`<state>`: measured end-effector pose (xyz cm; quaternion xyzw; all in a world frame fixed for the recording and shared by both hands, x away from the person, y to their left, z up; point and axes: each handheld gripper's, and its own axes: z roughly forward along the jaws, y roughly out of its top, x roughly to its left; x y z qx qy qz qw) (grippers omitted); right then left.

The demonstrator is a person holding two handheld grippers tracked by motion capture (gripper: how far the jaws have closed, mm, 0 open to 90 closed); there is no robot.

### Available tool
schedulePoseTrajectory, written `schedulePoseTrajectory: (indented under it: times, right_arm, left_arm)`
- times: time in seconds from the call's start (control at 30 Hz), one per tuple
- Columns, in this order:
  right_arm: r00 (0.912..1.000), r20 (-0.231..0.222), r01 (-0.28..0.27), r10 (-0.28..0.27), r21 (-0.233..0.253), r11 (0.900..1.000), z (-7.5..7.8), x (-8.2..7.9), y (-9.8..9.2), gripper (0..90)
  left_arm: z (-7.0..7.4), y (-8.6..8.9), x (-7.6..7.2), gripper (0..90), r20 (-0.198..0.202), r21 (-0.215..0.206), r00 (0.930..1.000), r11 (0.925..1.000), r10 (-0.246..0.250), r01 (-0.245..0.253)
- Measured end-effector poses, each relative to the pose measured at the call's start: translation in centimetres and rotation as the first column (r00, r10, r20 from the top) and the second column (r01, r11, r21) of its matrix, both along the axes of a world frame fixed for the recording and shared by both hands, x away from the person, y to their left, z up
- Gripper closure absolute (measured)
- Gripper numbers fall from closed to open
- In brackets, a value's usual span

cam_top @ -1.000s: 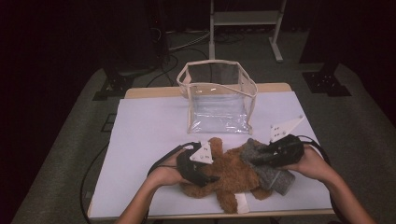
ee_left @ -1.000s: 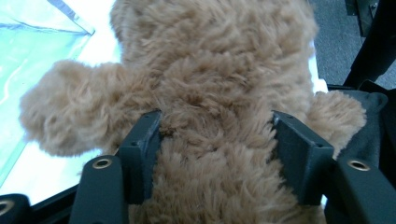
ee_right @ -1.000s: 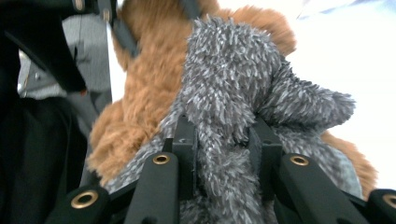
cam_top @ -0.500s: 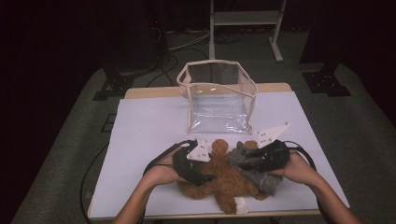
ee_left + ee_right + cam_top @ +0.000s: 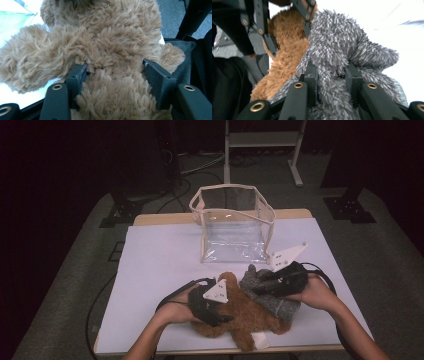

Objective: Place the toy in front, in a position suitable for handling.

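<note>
A brown teddy bear (image 5: 248,316) lies near the front edge of the white table (image 5: 160,265). A grey plush toy (image 5: 272,300) rests against its right side. My left gripper (image 5: 212,302) sits on the bear's left side. In the left gripper view its jaws press into the bear (image 5: 112,45) from both sides, so my left gripper (image 5: 117,77) is shut on it. My right gripper (image 5: 286,279) lies over the grey plush. In the right gripper view the grey plush (image 5: 337,45) is pinched between the jaws of my right gripper (image 5: 332,77), with the brown bear (image 5: 284,62) just behind.
A clear plastic bag with cream trim (image 5: 233,222) stands open at the back middle of the table, a short way beyond the toys. Cables (image 5: 172,295) trail from both grippers. Bare white table stretches to the left. A metal stand (image 5: 262,140) rises behind on the floor.
My right gripper has shifted left with the grey plush, bringing it closer against the brown bear. The left gripper has barely moved.
</note>
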<state>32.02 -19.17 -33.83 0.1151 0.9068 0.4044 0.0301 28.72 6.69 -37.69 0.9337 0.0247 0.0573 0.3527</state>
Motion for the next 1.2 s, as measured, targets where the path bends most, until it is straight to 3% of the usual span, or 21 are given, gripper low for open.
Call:
schedulePoseTrajectory:
  times: [0.03,0.1,0.23,0.3,0.33,0.37,0.4,0.43,0.53,0.57,0.63,0.73,0.8,0.9,1.0,1.2]
  right_arm:
    - [0.9994,-0.032,-0.013,0.013,-0.010,1.000,-1.0,0.0,0.5,68.2]
    - [0.9985,-0.054,-0.012,0.012,0.000,1.000,-1.9,-0.3,0.5,68.3]
    - [0.9987,-0.051,-0.002,0.003,0.033,0.999,-2.3,-1.3,-0.3,68.3]
    - [0.9990,-0.044,-0.007,0.009,0.040,0.999,-2.4,-2.2,-0.6,68.3]
    - [0.9990,-0.044,-0.007,0.009,0.040,0.999,-2.4,-2.2,-0.6,68.3]
    - [0.9992,-0.036,-0.018,0.020,0.037,0.999,-2.4,-2.9,-0.7,68.3]
    - [0.9992,-0.036,-0.018,0.020,0.037,0.999,-2.4,-2.9,-0.7,68.3]
    - [0.9992,-0.027,-0.029,0.030,0.032,0.999,-2.3,-3.2,-0.6,68.2]
    - [0.9985,-0.030,-0.046,0.046,0.022,0.999,-2.0,-3.3,-0.6,67.9]
    - [0.9986,-0.005,-0.053,0.053,0.006,0.999,-1.0,-3.1,-0.5,67.7]
    - [0.9991,0.003,-0.043,0.043,0.015,0.999,-0.3,-2.5,-0.5,67.4]
    - [0.9997,0.005,-0.022,0.022,0.016,1.000,0.0,-1.8,-0.5,67.2]
    - [0.9996,-0.018,-0.022,0.022,0.019,1.000,-0.5,-1.4,-0.4,67.2]
    - [0.9983,-0.055,-0.016,0.017,0.028,0.999,-1.9,-1.9,-0.3,67.2]
    - [0.9985,-0.051,-0.016,0.018,0.044,0.999,-2.4,-2.7,-0.7,67.2]
    - [0.9986,-0.040,-0.031,0.033,0.051,0.998,-2.7,-3.9,-1.2,67.3]
  left_arm:
    - [0.2,0.2,0.0,38.0,0.002,-0.008,1.0000,1.0000,0.002,-0.002]
    - [0.4,0.5,0.1,31.8,-0.012,-0.027,0.9999,0.9996,0.007,-0.007]
    - [1.1,1.2,0.2,24.1,-0.037,-0.072,0.9990,0.9971,0.023,-0.026]
    - [1.6,1.8,0.2,19.0,-0.027,-0.067,0.9979,0.9959,0.060,-0.061]
    - [1.6,1.8,0.2,18.5,-0.027,-0.067,0.9979,0.9959,0.060,-0.061]
    - [1.6,2.2,0.4,17.8,-0.018,-0.032,0.9968,0.9965,0.077,-0.078]
    - [1.6,2.2,0.4,18.0,-0.018,-0.032,0.9968,0.9965,0.077,-0.078]
    - [1.4,2.4,0.3,22.1,-0.049,-0.043,0.9961,0.9962,0.073,-0.075]
    - [0.6,2.4,-0.2,26.9,-0.061,-0.051,0.9975,0.9980,0.034,-0.038]
    - [0.4,2.4,-0.3,29.9,-0.056,-0.056,0.9980,0.9979,0.030,-0.033]
    - [0.3,2.4,-0.4,30.8,-0.055,-0.057,0.9979,0.9977,0.033,-0.036]
    - [0.2,2.5,-0.6,31.0,-0.051,-0.062,0.9982,0.9975,0.031,-0.034]
    - [0.2,2.7,-0.7,30.9,-0.042,-0.063,0.9987,0.9975,0.027,-0.030]
    - [0.4,2.9,-0.6,24.6,-0.051,-0.079,0.9979,0.9959,0.041,-0.045]
    - [0.5,3.2,-0.6,16.6,-0.057,-0.088,0.9972,0.9947,0.048,-0.053]
    - [-0.2,4.1,-0.6,7.8,-0.123,-0.111,0.9899,0.9902,0.071,-0.084]
